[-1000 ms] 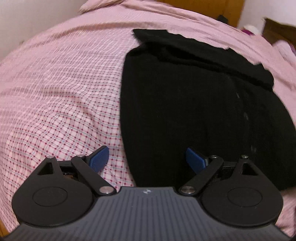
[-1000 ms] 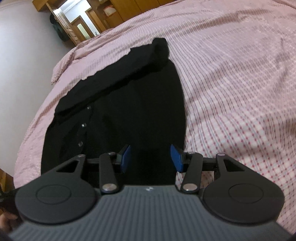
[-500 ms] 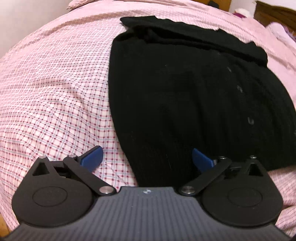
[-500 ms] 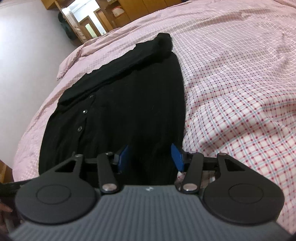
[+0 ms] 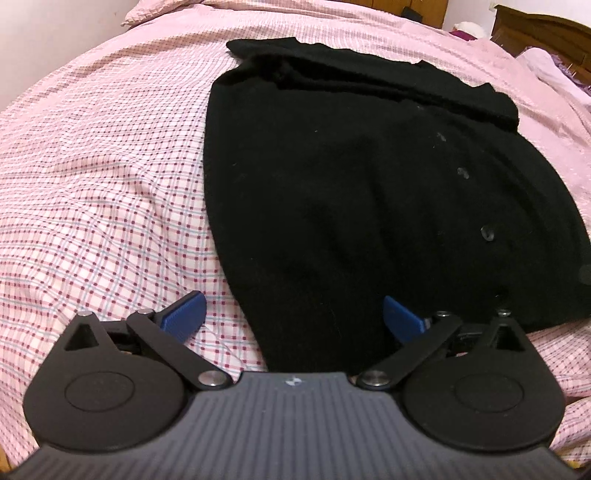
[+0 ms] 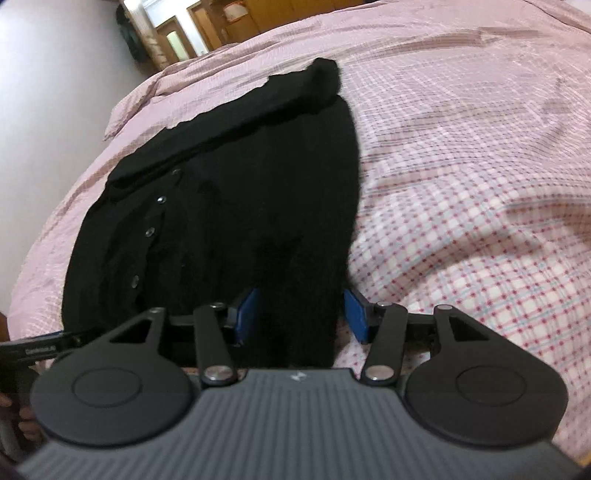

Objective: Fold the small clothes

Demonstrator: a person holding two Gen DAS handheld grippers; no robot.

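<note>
I'm over the black knitted button-front cardigan (image 5: 369,177) now, spread flat on the pink checked bedcover (image 5: 103,184) with its sleeves folded across the far end. My left gripper (image 5: 291,314) has its jaws as wide as they go, gripping nothing: the left blue pad (image 5: 184,314) sits over bare bedcover, the other over knit, so the near hem corner lies between them. My right gripper (image 6: 301,315) is about half open with jaws opening; the opposite hem corner lies between its pads, though I can't tell whether the right pad touches the cloth.

Risks, as I judge them: closing either gripper here could pinch bedcover along with the hem, since the quilt is soft and rumpled right under the pads, and a lift would then drag the bedding. Taking only the top layer would let the cardigan gape at the button placket. An uneven lift between the 2 hands would skew the fold.

The left wrist view gives me a dark wooden bed frame (image 5: 543,29) at the far corner, unseen on the other side. The right wrist view shows wooden cupboards (image 6: 258,14) beyond the bed, a bit of hand (image 6: 26,424) at the lower left edge, and 4 buttons (image 6: 149,232) far more clearly.
</note>
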